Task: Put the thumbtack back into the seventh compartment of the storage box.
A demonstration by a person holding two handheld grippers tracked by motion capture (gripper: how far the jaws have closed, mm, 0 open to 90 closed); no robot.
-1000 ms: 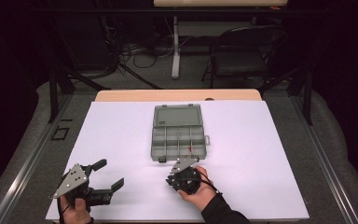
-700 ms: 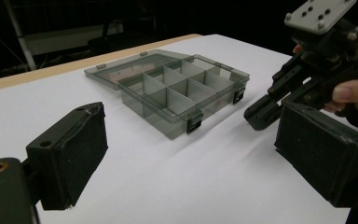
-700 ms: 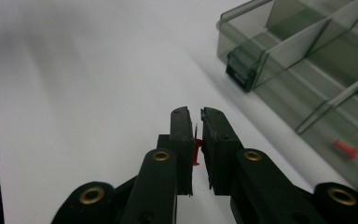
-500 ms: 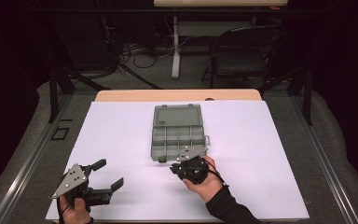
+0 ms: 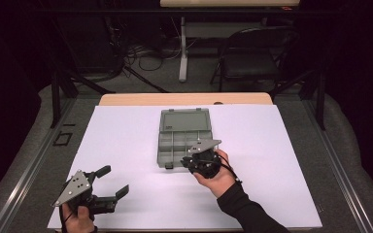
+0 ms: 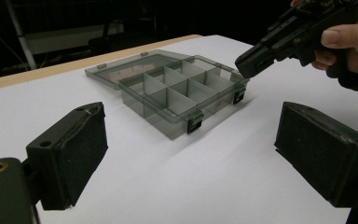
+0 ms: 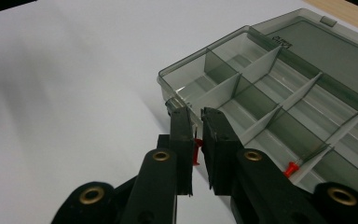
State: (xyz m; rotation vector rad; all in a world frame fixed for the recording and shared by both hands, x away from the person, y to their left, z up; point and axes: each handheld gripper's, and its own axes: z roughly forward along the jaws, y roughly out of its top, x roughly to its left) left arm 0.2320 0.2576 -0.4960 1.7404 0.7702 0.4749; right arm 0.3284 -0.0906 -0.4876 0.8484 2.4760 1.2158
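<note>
A clear grey organiser box [image 5: 182, 133] lies open at the table's middle, its lid flat behind it. My right gripper [image 5: 186, 163] hovers at the box's near right corner, jaws pointing down at it. In the right gripper view that gripper [image 7: 196, 116] is shut on a small red pin [image 7: 196, 151]. Another red pin [image 7: 292, 169] lies in a near compartment. My left gripper [image 5: 112, 180] rests at the table's near left, open, with nothing between its pads [image 6: 74, 149]. Ahead of it are the box [image 6: 182, 88] and the right gripper [image 6: 247, 67].
A white sheet [image 5: 126, 145] covers the table, with a wooden strip [image 5: 184, 99] at the far edge. Behind the table stand a chair [image 5: 252, 53] and cables on the floor. A dark padded border runs along both sides.
My right gripper has lifted off the sheet and moved away from the person, up to the box's near edge. The left gripper has stayed in place.
</note>
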